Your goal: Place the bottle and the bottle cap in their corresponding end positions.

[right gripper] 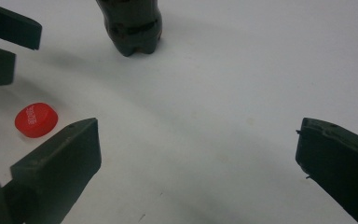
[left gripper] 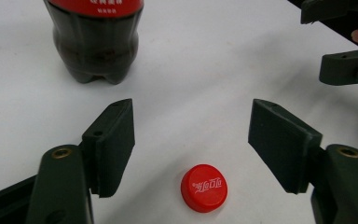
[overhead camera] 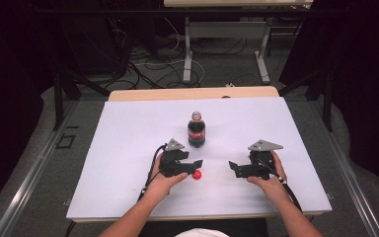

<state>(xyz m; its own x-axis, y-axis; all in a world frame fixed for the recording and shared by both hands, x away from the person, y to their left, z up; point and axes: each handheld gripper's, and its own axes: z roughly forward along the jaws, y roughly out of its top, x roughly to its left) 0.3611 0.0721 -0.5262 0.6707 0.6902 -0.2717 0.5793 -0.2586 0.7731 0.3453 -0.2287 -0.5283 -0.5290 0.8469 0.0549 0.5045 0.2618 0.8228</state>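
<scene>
White table [overhead camera: 128, 128], red cap [left gripper: 204, 187] between left gripper [left gripper: 191, 140] parted jaws, cola bottle [overhead camera: 196, 130] beyond

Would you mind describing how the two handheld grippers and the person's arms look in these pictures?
Both the left gripper and the right gripper are matt black, each with two flat, blocky jaws fixed by brass-coloured pivot screws. A grey three-cornered plate sits on top of each body, and a black cable trails back from each towards the person. The forearms are bare, with no sleeves in sight.
</scene>
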